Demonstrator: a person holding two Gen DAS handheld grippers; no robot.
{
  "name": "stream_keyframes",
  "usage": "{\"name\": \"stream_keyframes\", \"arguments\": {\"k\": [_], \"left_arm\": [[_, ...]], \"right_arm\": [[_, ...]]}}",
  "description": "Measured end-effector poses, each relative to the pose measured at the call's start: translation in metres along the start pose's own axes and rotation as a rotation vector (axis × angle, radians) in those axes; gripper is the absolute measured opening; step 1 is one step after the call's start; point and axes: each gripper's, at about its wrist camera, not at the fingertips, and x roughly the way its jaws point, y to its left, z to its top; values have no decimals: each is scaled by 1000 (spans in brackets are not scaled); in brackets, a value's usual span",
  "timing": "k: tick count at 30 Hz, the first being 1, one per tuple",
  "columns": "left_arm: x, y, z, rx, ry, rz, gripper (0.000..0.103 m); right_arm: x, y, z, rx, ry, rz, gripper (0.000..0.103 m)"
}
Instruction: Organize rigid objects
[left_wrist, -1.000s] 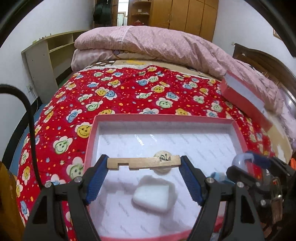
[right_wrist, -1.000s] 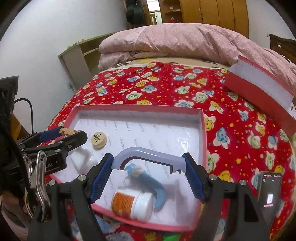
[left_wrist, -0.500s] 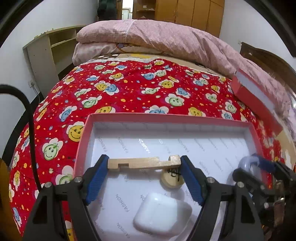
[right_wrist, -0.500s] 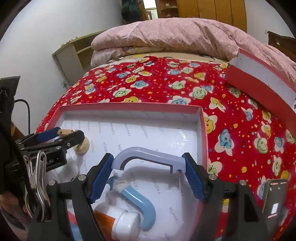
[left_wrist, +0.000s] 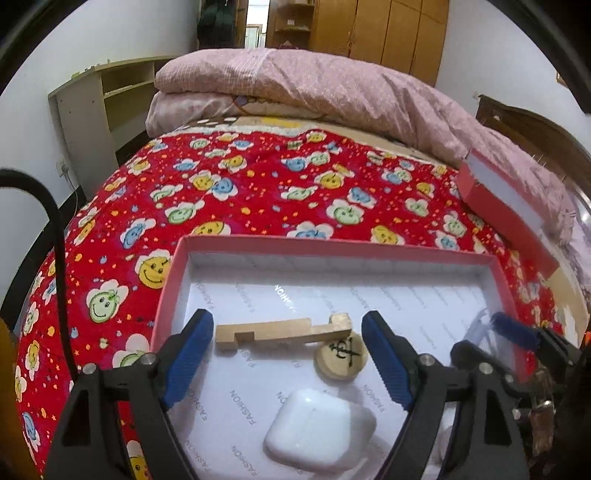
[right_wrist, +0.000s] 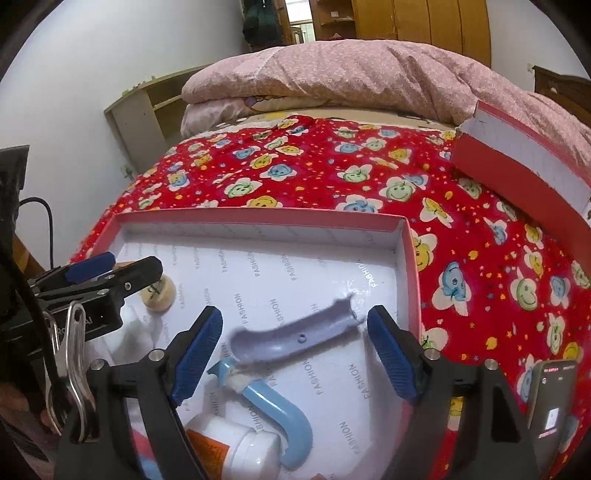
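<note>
Both tongs stand released. Left gripper (left_wrist: 287, 343) jaws are spread wide of the wood strip (left_wrist: 275, 332), which lies free in the tray (left_wrist: 332, 245) at centre frame, one end resting on the chess piece (left_wrist: 340, 355). Right gripper (right_wrist: 294, 343) jaws flank the grey handle (right_wrist: 295, 338), blurred and apparently dropping, at lower centre of the right view. An earbud case (left_wrist: 319, 430) lies below the strip; a blue handle (right_wrist: 284, 413) and bottle (right_wrist: 236, 448) lie at lower left.

Step in hand, by judgement: release into the tray. Next move calls for lifting both grippers straight up, clear of the contents.
</note>
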Motion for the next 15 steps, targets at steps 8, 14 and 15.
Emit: {"name": "stream_keyframes", "arguments": {"k": [8,14,15], "left_arm": [[-20,3,-2,-6,-14,-3,86],[-42,2,-13,14,-24,5,86],[-48,2,-16,20,-27,8,86]], "right_arm": [[-15,0,-2,1,-16,1,83],[-36,1,-6,6,-43,8,83],[-40,2,-8,6,-46,11,83]]}}
